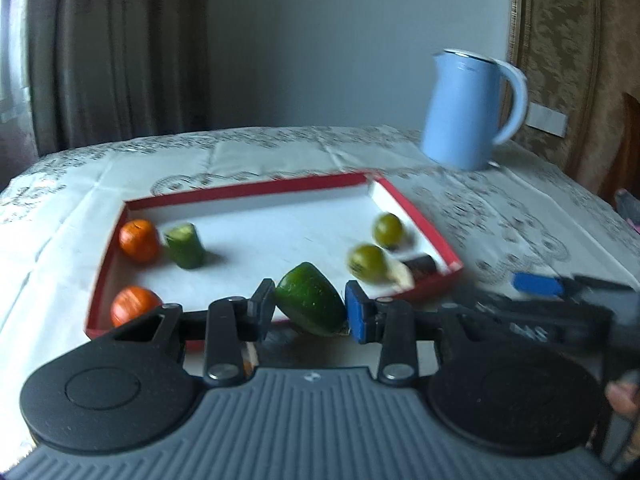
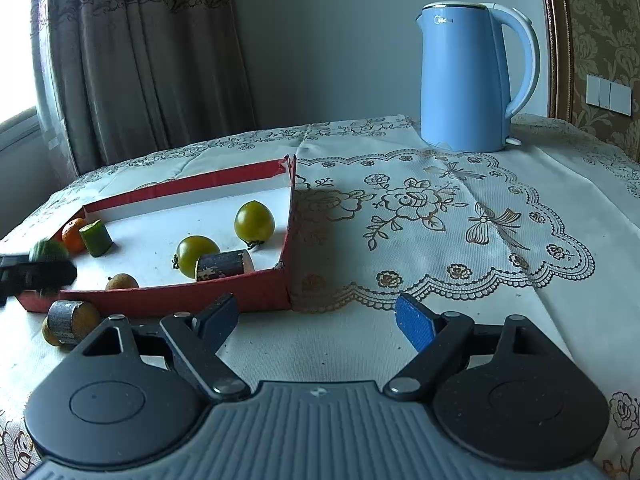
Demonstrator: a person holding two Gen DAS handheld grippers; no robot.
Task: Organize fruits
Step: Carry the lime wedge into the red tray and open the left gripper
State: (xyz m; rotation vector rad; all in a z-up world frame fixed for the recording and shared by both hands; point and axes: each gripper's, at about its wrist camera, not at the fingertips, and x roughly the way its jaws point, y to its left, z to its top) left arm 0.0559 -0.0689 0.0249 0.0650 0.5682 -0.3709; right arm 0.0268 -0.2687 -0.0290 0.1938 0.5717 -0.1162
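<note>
— See the left claw (image 1: 310,304)? It's clenched on a green cucumber chunk (image 1: 310,300), held tilted just over the near edge of the red tray (image 1: 248,191).

— So the tray lies straight ahead of it, farther in, with bare floor between the tangerines (image 1: 139,240) on the left and the green tomatoes (image 1: 368,261) on the right.

— And the right claw (image 2: 316,322)?

— Released, empty, low over the table (image 2: 460,240), right of the tray. The left is nearer.

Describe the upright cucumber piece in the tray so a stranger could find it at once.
Start at the shallow red-walled cardboard tray left of the blue kettle. In its far left corner, beside an orange tangerine, stands the short green cucumber cylinder, the tray's only flat-cut green piece.
</note>
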